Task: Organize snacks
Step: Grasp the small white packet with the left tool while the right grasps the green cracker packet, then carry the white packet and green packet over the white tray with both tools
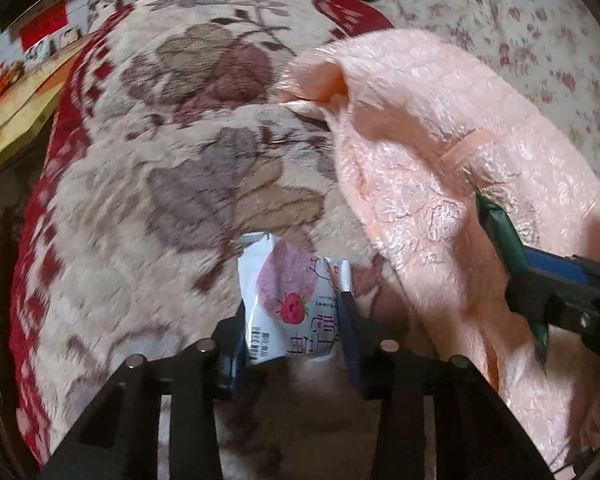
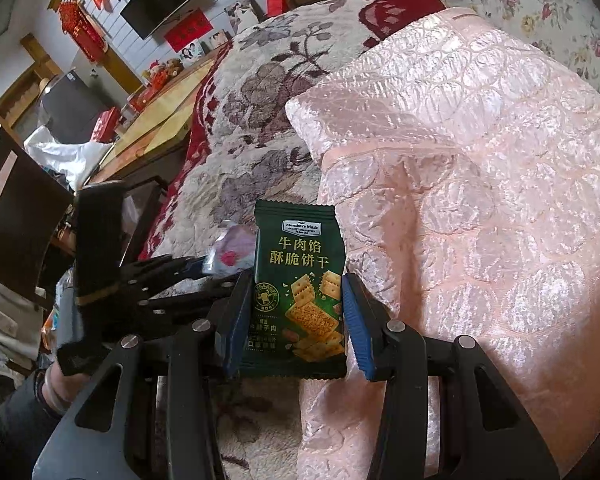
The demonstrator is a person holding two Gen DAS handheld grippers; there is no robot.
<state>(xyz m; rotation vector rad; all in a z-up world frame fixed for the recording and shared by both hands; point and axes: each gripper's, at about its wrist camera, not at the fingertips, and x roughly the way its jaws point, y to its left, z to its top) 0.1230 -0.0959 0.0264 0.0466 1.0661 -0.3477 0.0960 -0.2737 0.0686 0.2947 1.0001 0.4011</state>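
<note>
My left gripper [image 1: 292, 320] is shut on a white snack packet with a pink strawberry print [image 1: 288, 300], held above the floral blanket [image 1: 160, 160]. My right gripper [image 2: 296, 320] is shut on a dark green cracker packet [image 2: 298, 280], held upright beside the pink quilted cushion [image 2: 480, 180]. The right gripper with the green packet [image 1: 500, 232] shows at the right of the left wrist view, against the pink cushion [image 1: 440, 140]. The left gripper [image 2: 172, 276] with its white packet [image 2: 230, 254] shows at the left of the right wrist view.
A floral bedspread [image 2: 560, 12] lies behind the cushion. A wooden table [image 2: 168, 120] stands left of the bed, with a dark chair [image 2: 16, 216], a wall-mounted screen [image 2: 156, 0] and red decorations beyond.
</note>
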